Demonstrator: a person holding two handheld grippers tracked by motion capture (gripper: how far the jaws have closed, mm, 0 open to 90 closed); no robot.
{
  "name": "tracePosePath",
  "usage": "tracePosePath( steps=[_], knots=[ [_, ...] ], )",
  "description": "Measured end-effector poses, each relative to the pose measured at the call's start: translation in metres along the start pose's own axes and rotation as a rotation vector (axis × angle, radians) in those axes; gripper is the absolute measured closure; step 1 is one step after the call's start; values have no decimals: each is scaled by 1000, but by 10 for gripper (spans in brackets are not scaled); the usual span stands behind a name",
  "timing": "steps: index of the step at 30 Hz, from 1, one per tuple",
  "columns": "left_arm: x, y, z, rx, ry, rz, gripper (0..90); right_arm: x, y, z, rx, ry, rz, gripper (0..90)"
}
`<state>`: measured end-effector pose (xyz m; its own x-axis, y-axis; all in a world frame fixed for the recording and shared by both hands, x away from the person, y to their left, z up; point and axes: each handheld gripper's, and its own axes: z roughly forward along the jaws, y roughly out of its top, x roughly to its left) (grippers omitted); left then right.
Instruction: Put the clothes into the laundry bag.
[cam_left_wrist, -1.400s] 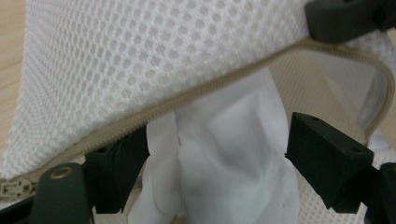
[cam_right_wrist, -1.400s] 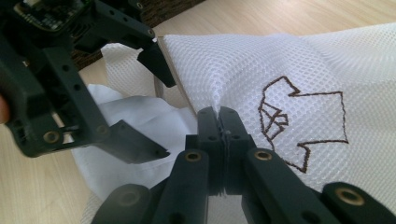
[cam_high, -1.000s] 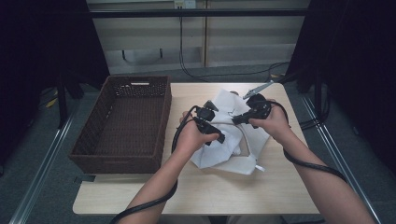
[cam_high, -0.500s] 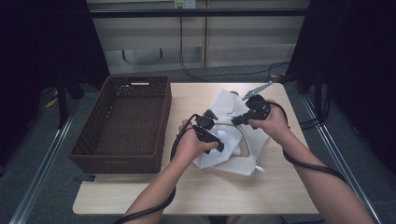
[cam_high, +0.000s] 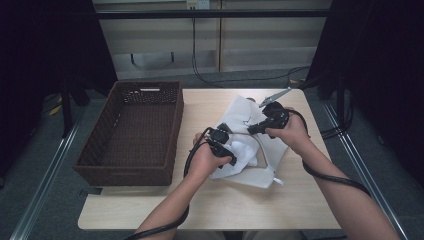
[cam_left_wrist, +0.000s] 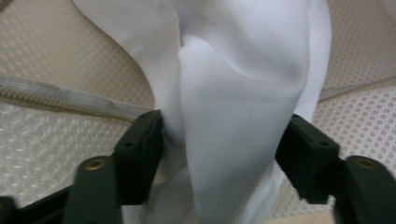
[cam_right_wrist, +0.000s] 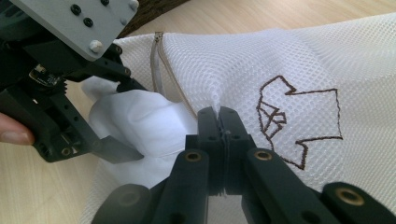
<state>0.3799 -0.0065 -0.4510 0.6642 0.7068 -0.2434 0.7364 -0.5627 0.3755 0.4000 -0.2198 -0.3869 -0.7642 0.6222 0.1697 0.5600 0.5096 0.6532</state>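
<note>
At mid-table (cam_high: 300, 200), the white mesh zip bag (cam_high: 252, 107) is pinched shut-jawed by the right tool (cam_high: 250, 131) while the left tool (cam_high: 231, 159), drawn nearer, has its jaws about soft white cloth (cam_left_wrist: 233, 116) at the mouth, stuffing likely underway.

Overhead view — two close gripper views

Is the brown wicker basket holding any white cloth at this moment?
No, in the high view the wicker basket holds nothing; the white cloth sits at the mesh bag on the table.
</note>
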Motion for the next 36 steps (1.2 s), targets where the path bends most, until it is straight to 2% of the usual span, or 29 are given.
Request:
tracePosePath(
  steps=[3, 4, 7, 9, 11, 12, 14, 21, 23, 24, 27, 31, 33, 34, 36],
  knots=[
    [1, 0, 0, 32, 11, 5, 487, 0, 0, 0, 1, -1, 4, 900],
    [0, 1, 1, 30, 14, -4, 524, 0, 0, 0, 1, -1, 5, 900],
    [-1, 2, 1, 33, -8, -9, 690, 1, 0, 0, 3, -7, 2, 900],
    [-1, 3, 1, 36, -13, -3, 732, 0, 0, 0, 2, -4, 1, 900],
    [-3, 4, -2, 17, -21, -1, 766, 0, 0, 0, 4, -4, 2, 900],
    [-4, 5, -2, 1, -20, -9, 774, 0, -1, 0, 4, -5, 1, 900],
    [-3, 6, -5, 2, -41, -10, 788, -1, -1, -1, 2, -3, 3, 900],
    [-6, 14, -13, -35, -61, -21, 802, -1, -2, -1, 1, 1, 5, 900],
    [-8, 16, -15, -46, -58, -28, 803, -1, -2, -1, 2, 0, 5, 900],
    [-8, 18, -16, -40, -62, -14, 803, -1, -1, -1, 1, 0, 2, 900],
    [-9, 21, -18, -44, -66, -13, 803, -1, -1, -2, -1, 1, 2, 900],
    [-11, 24, -17, -69, -67, -26, 803, -1, -2, -1, 1, 1, 2, 900],
    [-12, 26, -17, -56, -72, -13, 803, -1, -2, -1, 0, 0, 2, 900],
    [-13, 26, -16, -66, -73, -27, 803, 0, -2, -1, 0, 0, 5, 900],
    [-13, 27, -16, -65, -68, -19, 804, -1, -1, -1, 2, -1, 3, 900]
  ],
)
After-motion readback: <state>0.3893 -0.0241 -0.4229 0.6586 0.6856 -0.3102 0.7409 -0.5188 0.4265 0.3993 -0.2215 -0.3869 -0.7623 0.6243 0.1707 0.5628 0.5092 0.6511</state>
